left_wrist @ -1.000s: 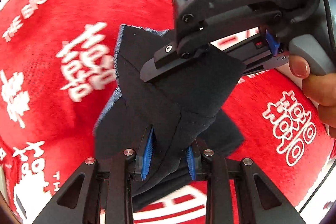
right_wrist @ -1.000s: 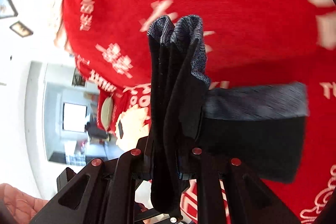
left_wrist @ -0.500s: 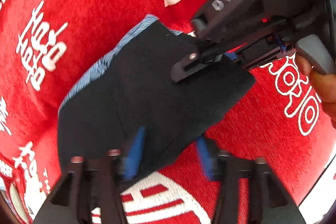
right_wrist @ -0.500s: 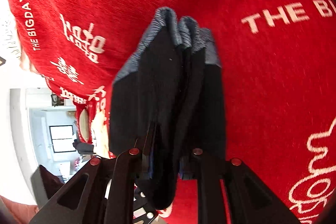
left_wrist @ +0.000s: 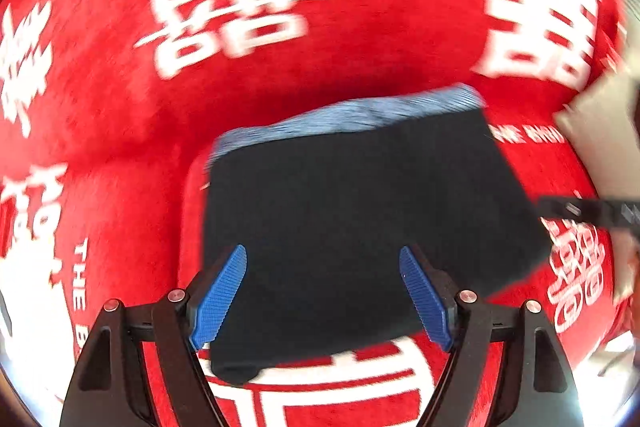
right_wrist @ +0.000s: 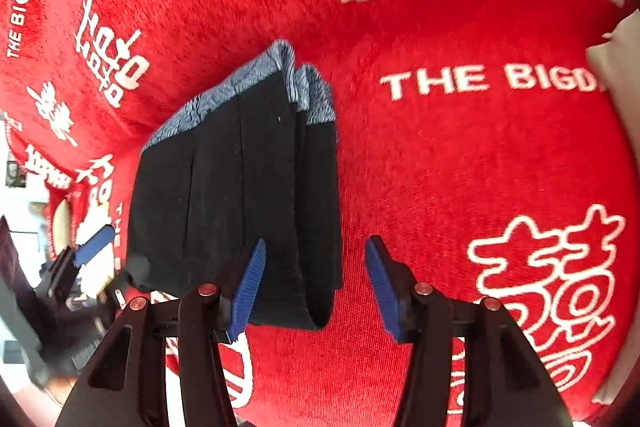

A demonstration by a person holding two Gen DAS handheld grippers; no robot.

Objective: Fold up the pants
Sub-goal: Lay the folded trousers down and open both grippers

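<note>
Standing apart after just opening, the pads (left_wrist: 222, 297) of the left gripper (left_wrist: 322, 297) and those of the right gripper (right_wrist: 316, 287) press on nothing, with the folded pants (left_wrist: 360, 219) lying released on the red cloth (left_wrist: 360, 47). The bundle looks soft, light and limp, so any regrip likely suits its thick folded edge, through all layers.
</note>
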